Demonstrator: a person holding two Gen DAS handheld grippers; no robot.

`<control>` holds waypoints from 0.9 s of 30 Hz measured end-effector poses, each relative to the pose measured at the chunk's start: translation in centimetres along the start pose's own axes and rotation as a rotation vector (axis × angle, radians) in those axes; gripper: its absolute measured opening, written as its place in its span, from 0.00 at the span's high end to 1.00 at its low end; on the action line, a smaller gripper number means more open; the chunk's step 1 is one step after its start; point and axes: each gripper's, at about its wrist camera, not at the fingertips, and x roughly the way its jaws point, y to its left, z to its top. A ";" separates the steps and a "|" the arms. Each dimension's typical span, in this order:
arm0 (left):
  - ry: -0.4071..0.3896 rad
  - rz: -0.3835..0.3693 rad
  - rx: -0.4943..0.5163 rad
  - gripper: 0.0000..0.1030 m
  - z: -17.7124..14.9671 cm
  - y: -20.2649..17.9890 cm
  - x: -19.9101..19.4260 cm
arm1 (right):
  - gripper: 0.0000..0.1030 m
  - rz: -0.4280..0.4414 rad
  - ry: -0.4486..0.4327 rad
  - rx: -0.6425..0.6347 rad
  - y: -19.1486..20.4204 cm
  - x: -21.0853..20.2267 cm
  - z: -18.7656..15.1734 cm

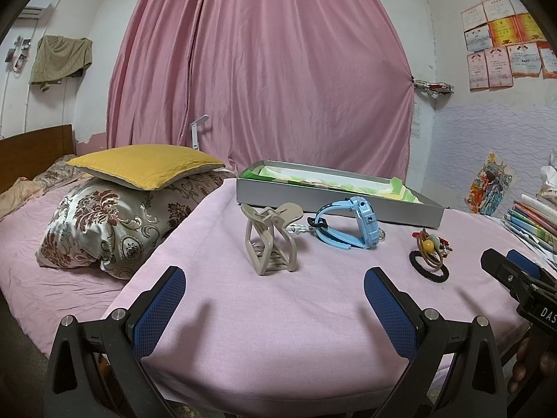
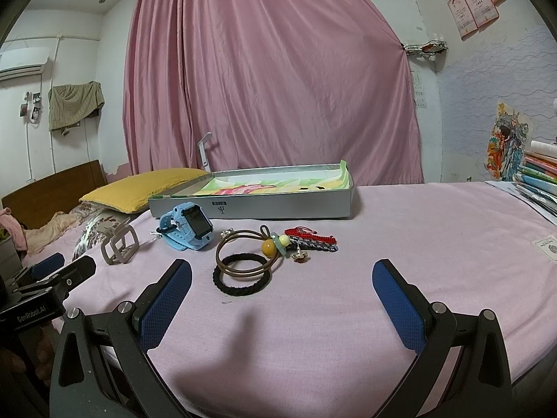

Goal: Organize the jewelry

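On the pink-covered table (image 1: 278, 331) lie a beige hair claw clip (image 1: 269, 242), a light blue watch (image 1: 348, 224), a black hair tie (image 2: 242, 275) with a brown beaded hair loop (image 2: 243, 250) on it, and red and grey braided bracelets (image 2: 313, 238). A silver open box (image 2: 257, 196) with a colourful lining stands behind them. My left gripper (image 1: 275, 294) is open and empty, just short of the claw clip. My right gripper (image 2: 282, 287) is open and empty, just short of the hair ties.
A bed with a yellow cushion (image 1: 146, 165) and a patterned pillow (image 1: 104, 223) lies left of the table. A stack of books (image 2: 539, 181) sits at the table's right edge. A pink curtain (image 2: 271, 69) hangs behind.
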 end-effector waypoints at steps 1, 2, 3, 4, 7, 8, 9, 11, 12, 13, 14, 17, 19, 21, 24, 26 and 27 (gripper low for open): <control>0.000 0.000 0.001 0.00 0.0 -0.1 0.0 | 0.01 0.000 0.000 0.000 0.0 0.0 0.0; 0.000 0.000 0.002 0.00 0.0 -0.1 0.0 | 0.01 0.000 0.001 0.001 0.0 0.0 0.0; 0.001 0.001 0.001 0.00 0.0 -0.1 0.0 | 0.01 0.000 0.001 0.001 0.0 0.0 0.0; 0.001 0.000 0.001 0.00 0.0 -0.1 0.0 | 0.01 0.000 0.001 0.001 0.0 0.0 0.0; 0.000 0.001 0.002 0.00 0.0 -0.1 0.0 | 0.01 0.000 0.000 0.001 0.0 0.0 0.0; 0.001 0.000 0.001 0.00 0.0 -0.1 0.0 | 0.01 0.000 -0.001 0.001 0.0 -0.1 0.0; 0.001 0.000 0.001 0.00 0.0 -0.1 0.0 | 0.01 0.000 0.000 0.001 0.0 0.0 0.0; 0.000 0.000 0.002 0.00 0.0 -0.1 0.0 | 0.01 0.000 0.000 0.002 0.0 -0.1 0.0; 0.001 0.001 0.003 0.00 0.0 -0.1 0.0 | 0.01 0.000 0.001 0.002 -0.1 0.0 0.0; 0.001 0.000 0.002 0.00 0.0 -0.1 0.0 | 0.01 0.001 0.001 0.002 -0.1 -0.1 0.0; 0.001 0.000 0.003 0.00 0.0 -0.1 0.0 | 0.01 0.001 0.001 0.002 -0.1 -0.1 0.0; 0.001 0.000 0.002 0.00 0.0 -0.1 0.0 | 0.01 0.000 0.001 0.001 -0.1 -0.2 0.0; 0.001 0.000 0.003 0.00 0.0 -0.1 0.0 | 0.01 0.001 0.001 0.002 -0.1 -0.2 0.0; 0.001 0.000 0.003 0.00 0.0 -0.1 0.0 | 0.01 0.001 0.001 0.003 -0.1 -0.2 0.1; 0.001 0.001 0.003 0.00 0.0 -0.1 0.0 | 0.01 0.003 0.002 0.002 0.0 0.0 0.1; 0.001 0.001 0.003 0.00 0.0 -0.1 0.0 | 0.01 0.004 0.002 0.003 0.0 0.0 0.1; 0.001 0.001 0.002 0.00 0.0 -0.1 0.0 | 0.01 0.003 0.002 0.003 0.0 0.0 0.1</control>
